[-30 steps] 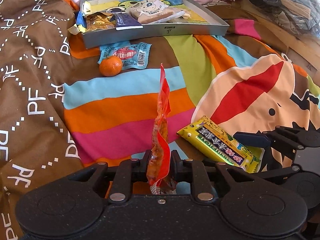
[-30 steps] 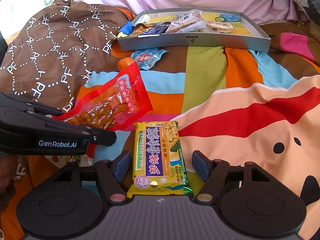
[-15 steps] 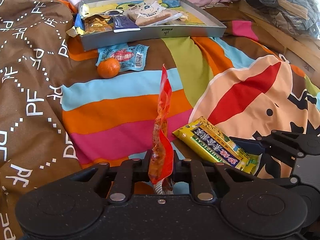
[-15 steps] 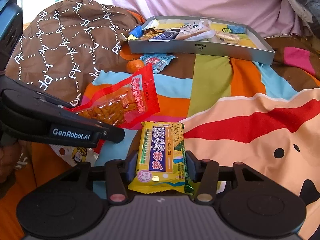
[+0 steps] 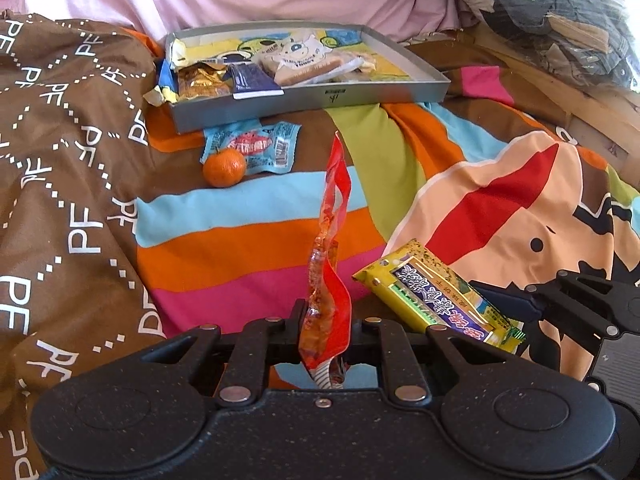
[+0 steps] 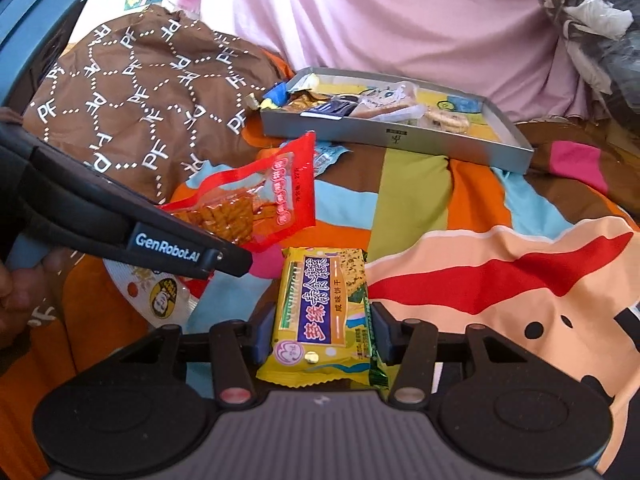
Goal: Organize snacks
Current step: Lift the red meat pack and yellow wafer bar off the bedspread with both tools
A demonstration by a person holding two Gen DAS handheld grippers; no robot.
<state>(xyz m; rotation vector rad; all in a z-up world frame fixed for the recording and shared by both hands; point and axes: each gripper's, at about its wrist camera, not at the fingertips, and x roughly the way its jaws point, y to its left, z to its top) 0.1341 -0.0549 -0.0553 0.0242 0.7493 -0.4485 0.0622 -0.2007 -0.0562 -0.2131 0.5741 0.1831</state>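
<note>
Two grippers are counted: the left gripper (image 5: pixel 324 322) and the right gripper (image 6: pixel 322 330). One red snack packet (image 5: pixel 326 280) and one yellow biscuit packet (image 6: pixel 324 308) are recorded. One orange (image 5: pixel 224 167), one blue packet (image 5: pixel 260 146) and one grey tray (image 5: pixel 312 100) are noted. Inside the tray, at least four wrapped snacks are counted; the exact number cannot be determined. One striped blanket (image 5: pixel 248 232) is logged.
</note>
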